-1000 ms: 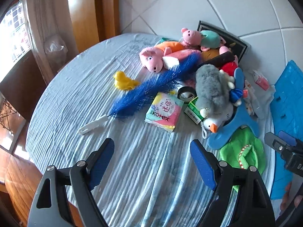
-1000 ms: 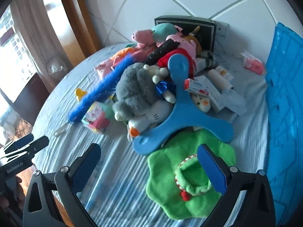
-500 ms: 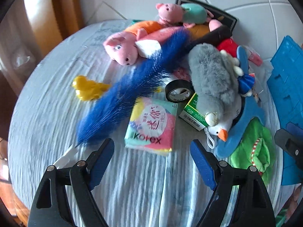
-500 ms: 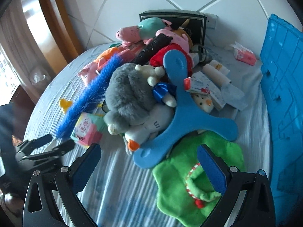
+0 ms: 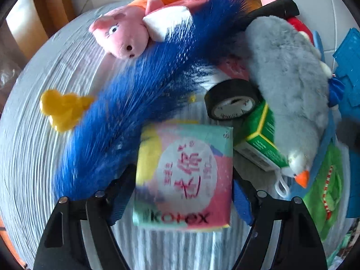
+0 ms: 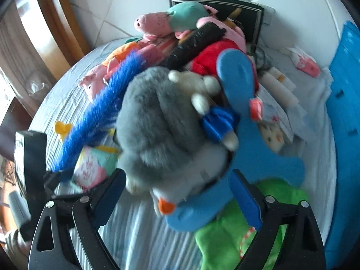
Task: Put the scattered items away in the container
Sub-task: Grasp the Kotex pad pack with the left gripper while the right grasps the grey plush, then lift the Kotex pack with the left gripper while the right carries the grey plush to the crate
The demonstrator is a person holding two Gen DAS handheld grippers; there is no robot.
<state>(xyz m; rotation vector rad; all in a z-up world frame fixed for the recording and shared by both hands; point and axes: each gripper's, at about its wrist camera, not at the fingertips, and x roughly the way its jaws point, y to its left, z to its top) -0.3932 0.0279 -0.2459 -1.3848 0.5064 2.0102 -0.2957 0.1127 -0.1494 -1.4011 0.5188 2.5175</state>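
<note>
My left gripper (image 5: 183, 193), matt black plastic with 2 ribbed blue pads, flanks a glossy plastic-wrapped Kotex pack (image 5: 183, 180). Beside it: bristly blue brush (image 5: 144, 94), fluffy grey plush (image 5: 290, 85), crinkled cloth tablecloth (image 5: 33, 157).

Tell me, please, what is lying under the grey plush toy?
Under the grey plush toy a green box and the blue boomerang-shaped toy show. The toy covers the rest of both, and whatever else is beneath it.
</note>
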